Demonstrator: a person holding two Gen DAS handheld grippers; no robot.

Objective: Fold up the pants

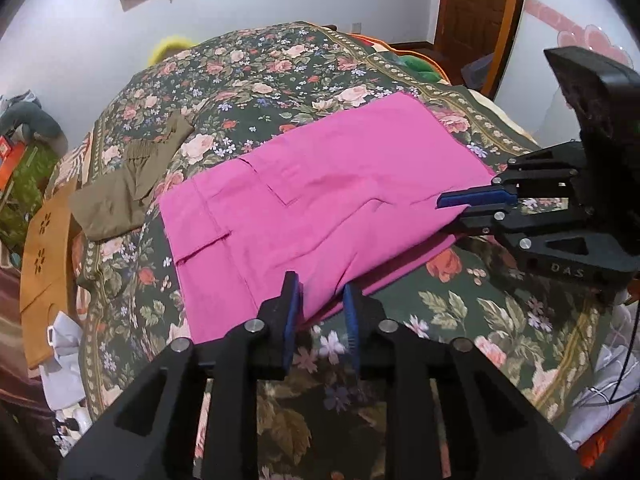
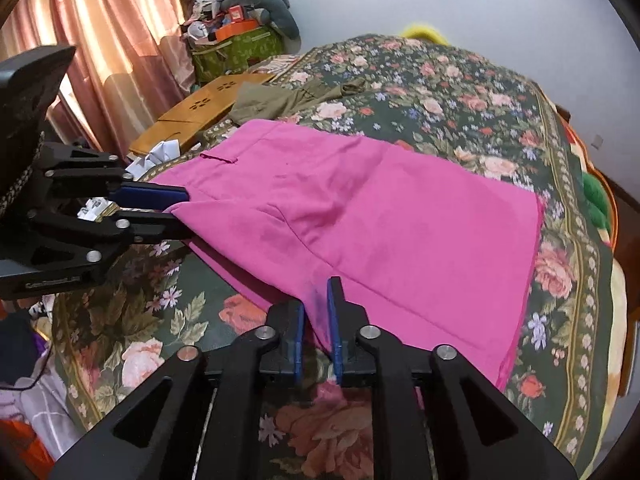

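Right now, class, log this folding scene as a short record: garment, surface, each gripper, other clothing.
garment: pink pants, lying mostly flat, near edge lifted slightly
surface: floral bedspread
left gripper: at the near edge of the pants, fabric between its fingers
right gripper: at the near edge too, fabric pinched between its blue pads
other clothing: olive garment, crumpled, beyond the waistband end, apart from the pants
fold status: long fold not yet made

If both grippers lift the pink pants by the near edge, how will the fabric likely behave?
The pink pants look thin and soft, creased where they lie, so they would likely drape and sag between the left gripper and right gripper. Probably light. The floral bedspread may drag at them slightly.
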